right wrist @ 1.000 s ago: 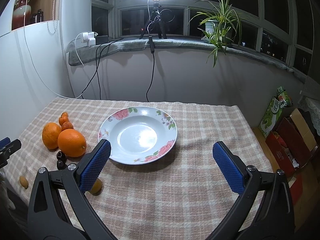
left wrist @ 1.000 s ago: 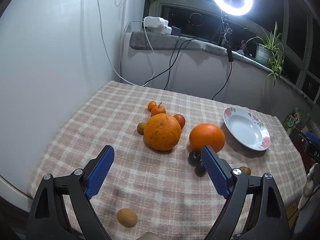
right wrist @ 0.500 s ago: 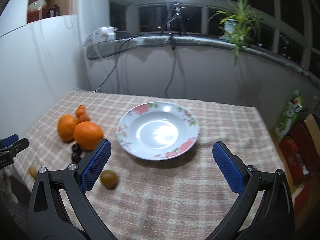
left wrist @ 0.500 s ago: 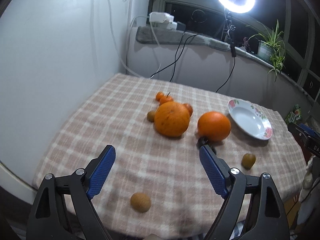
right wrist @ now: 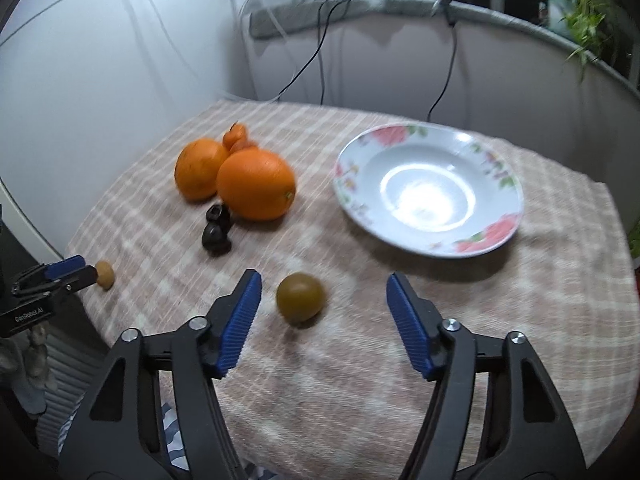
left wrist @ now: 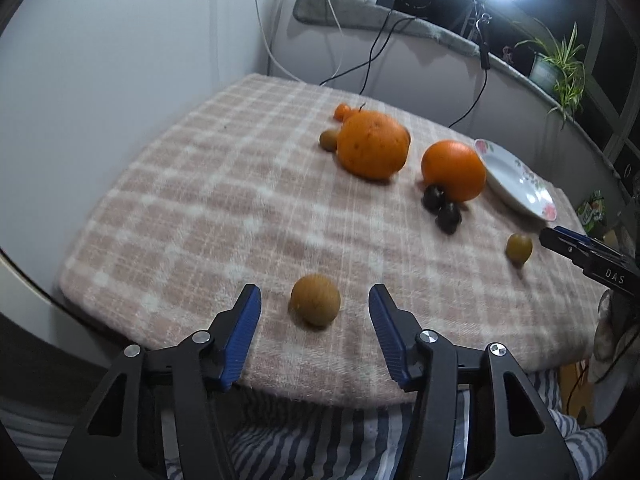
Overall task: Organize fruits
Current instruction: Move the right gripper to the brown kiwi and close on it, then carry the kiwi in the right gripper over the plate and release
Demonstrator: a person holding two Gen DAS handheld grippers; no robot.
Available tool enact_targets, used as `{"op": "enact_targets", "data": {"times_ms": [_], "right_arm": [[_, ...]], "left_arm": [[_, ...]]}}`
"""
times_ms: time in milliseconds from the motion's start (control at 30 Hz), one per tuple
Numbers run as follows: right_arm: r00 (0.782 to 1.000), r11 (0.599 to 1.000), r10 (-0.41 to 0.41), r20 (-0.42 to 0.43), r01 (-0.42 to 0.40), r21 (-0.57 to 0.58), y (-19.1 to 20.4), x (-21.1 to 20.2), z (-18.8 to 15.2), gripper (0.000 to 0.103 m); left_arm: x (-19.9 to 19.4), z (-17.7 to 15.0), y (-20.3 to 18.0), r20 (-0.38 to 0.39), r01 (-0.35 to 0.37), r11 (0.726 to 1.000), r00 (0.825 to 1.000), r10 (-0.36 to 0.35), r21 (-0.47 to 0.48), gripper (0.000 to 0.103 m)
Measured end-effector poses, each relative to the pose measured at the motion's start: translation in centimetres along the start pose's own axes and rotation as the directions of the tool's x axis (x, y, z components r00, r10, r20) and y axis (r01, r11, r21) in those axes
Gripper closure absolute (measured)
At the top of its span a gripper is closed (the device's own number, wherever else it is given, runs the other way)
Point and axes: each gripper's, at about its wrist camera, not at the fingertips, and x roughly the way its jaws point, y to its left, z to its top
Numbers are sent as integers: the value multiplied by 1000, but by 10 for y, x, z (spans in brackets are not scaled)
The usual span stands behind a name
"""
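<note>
While the checked worktop (left wrist: 200, 208) carries everything, the flowered plate (right wrist: 430, 188) sits beyond the right claw (right wrist: 322, 300), with two big oranges (right wrist: 256, 184) off to its far left and two dark little fruits (right wrist: 216, 226) just in front of them. That claw is closing, pads still clear of the greenish fruit (right wrist: 300, 297) between them. The left claw (left wrist: 314, 314) is closing too, not yet touching the small brown fruit (left wrist: 315, 300) between its pads.
</note>
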Motion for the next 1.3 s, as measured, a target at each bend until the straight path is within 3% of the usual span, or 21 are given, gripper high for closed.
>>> {"op": "enact_targets", "data": {"times_ms": [433, 800, 1000, 1300], "right_arm": [[994, 998, 68, -86, -68, 3, 4, 28, 1, 45], [989, 998, 66, -132, -67, -5, 5, 46, 0, 54], [988, 997, 75, -136, -75, 5, 2, 48, 1, 70], [990, 995, 94, -110, -90, 39, -7, 42, 4, 73]], "left_arm": [[20, 2, 0, -43, 30, 999, 999, -30, -13, 60], [26, 3, 2, -54, 38, 999, 998, -39, -22, 75], [25, 6, 2, -47, 42, 999, 998, -42, -20, 76], [20, 25, -16, 0, 87, 996, 996, -87, 15, 76]]}}
